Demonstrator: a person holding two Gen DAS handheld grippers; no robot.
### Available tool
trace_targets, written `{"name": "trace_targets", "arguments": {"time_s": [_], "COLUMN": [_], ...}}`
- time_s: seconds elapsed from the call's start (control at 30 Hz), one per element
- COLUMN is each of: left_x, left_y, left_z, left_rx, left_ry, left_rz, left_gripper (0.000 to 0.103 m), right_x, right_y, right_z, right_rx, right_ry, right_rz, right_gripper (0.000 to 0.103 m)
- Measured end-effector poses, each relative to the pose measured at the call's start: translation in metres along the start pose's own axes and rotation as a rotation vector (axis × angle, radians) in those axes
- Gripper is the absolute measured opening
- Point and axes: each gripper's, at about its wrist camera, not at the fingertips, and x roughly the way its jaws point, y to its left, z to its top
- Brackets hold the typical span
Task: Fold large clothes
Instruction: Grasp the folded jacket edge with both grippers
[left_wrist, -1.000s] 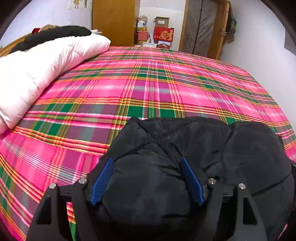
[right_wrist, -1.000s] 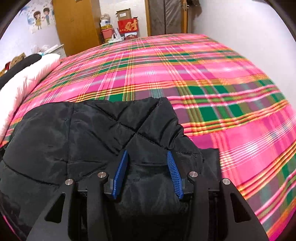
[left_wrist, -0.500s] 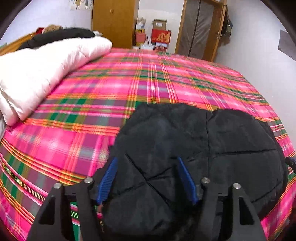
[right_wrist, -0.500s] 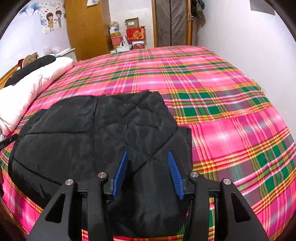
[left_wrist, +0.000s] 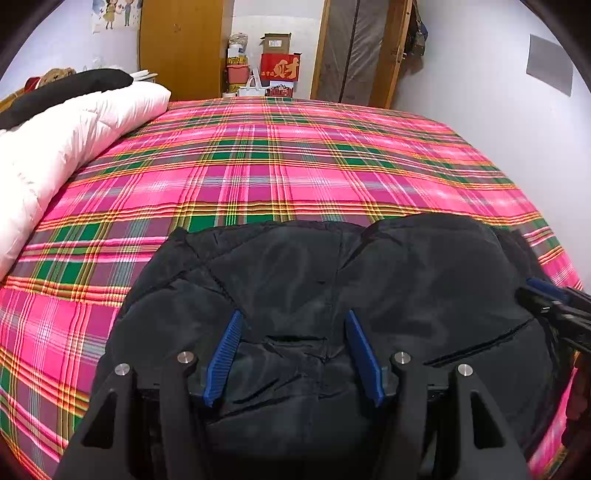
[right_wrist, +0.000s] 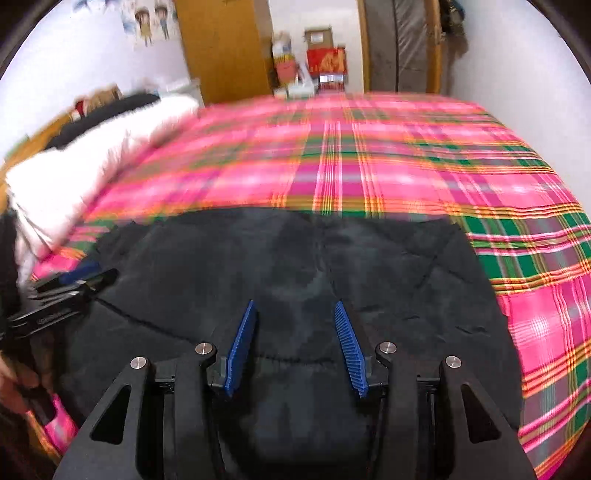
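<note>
A black quilted jacket (left_wrist: 424, 280) lies in a puffy folded bundle at the near edge of the pink plaid bed (left_wrist: 295, 166). My left gripper (left_wrist: 292, 317) sits over the jacket's left part. Its jaws are closing, and wrinkled fabric is bunched between the blue pads. My right gripper (right_wrist: 295, 306) is on the jacket (right_wrist: 369, 258) toward its right part, with padding filling the gap between its pads. Each gripper shows in the other's view: the right gripper (left_wrist: 546, 295) at the edge on one side, the left gripper (right_wrist: 74, 280) on the other.
A white duvet (left_wrist: 62, 147) with a black item (left_wrist: 74, 85) on top lines the bed's left side. Beyond the far edge stand a wooden wardrobe (left_wrist: 181, 48) and stacked boxes (left_wrist: 277, 66). A wall runs close along the right. The plaid cover (right_wrist: 406, 166) stretches wide behind the jacket.
The left jaws have narrowed onto the jacket fabric. Both grippers shifted with the jacket, and the right view has swung and blurred. The right gripper now shows at the left view's edge.
</note>
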Motion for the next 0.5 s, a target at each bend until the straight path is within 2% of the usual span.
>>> {"name": "trace_targets", "arguments": {"time_s": [0.07,0.17,0.33,0.5], "left_x": [0.001,-0.002,-0.031,-0.058], "left_y": [-0.001,-0.001,0.016,0.047], "left_z": [0.001,0.001,0.001,-0.013], "left_rx": [0.001,-0.009,-0.039,-0.082], "left_ry": [0.0,0.004,-0.038,-0.054], "left_rz": [-0.003,-0.015,0.018,0.082], "left_gripper": [0.061,0.061,0.061,0.061], "right_x": [0.014,0.013,-0.037,-0.077], "right_y": [-0.004,-0.009,-0.018,-0.043], "right_z": [0.002,0.007,-0.001,-0.041], "right_rx": [-0.003,0.026,0.046,0.057], "right_ry": [0.019,0.04,-0.06,-0.108], "right_rz": [-0.019,-0.02,-0.011,-0.08], "right_gripper": [0.046,0.046,0.046,0.047]}}
